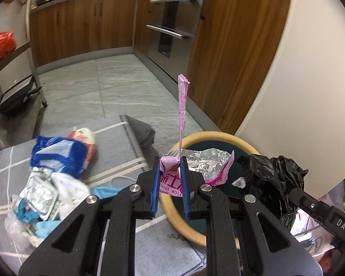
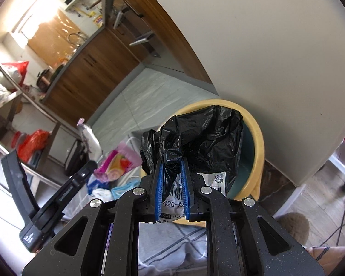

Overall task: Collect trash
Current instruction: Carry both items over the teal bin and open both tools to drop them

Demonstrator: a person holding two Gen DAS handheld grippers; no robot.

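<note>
My left gripper [image 1: 170,163] is shut on a pink Swiss roll wrapper [image 1: 182,105] with a foil inside and holds it over the near rim of the yellow-rimmed trash bin [image 1: 172,209]. My right gripper [image 2: 172,164] is shut on a crumpled black plastic bag [image 2: 202,133] with a white shipping label and holds it above the same bin [image 2: 257,142]. The black bag also shows at the right of the left wrist view [image 1: 271,172]. The left gripper with its wrapper [image 2: 89,138] shows at the left of the right wrist view.
A pile of trash lies on the grey checked mat [image 1: 117,158]: a blue wrapper [image 1: 57,154], a foil tray [image 1: 39,195], tissues and light blue masks. Wooden cabinets [image 1: 85,27], an oven [image 1: 172,23], a metal shelf rack [image 1: 32,53] and a white wall [image 1: 310,69] surround the tiled floor.
</note>
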